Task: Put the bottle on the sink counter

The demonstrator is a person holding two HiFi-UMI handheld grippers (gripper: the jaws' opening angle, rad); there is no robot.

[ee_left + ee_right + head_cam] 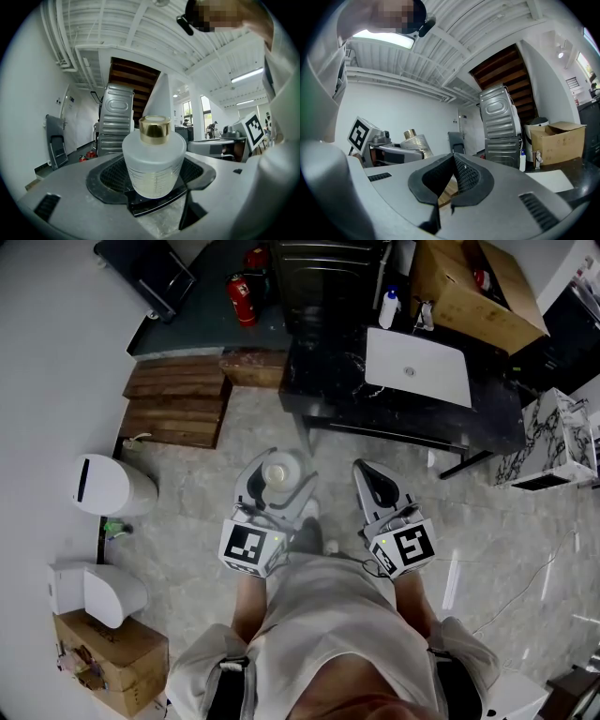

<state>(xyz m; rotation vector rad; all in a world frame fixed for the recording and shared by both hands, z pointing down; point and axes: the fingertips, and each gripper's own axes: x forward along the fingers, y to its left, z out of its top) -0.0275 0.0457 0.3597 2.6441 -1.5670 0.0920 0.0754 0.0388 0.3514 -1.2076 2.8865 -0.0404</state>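
Note:
A frosted glass bottle (153,164) with a gold cap (154,129) stands upright between the jaws of my left gripper (154,194), which is shut on it. In the head view the bottle (278,471) shows from above in the left gripper (274,486), held over the marble floor. My right gripper (375,486) hangs beside it, shut and empty; its pads (461,176) meet in the right gripper view. The bottle (416,143) also shows at left in that view. The black sink counter (328,381) with its white basin (418,365) lies ahead.
On the counter stand a white spray bottle (390,307) and a cardboard box (473,287). Wooden steps (178,399) and a red extinguisher (242,298) lie at left. A white bin (111,486) and another box (108,657) sit at the near left. A marble block (551,442) is at right.

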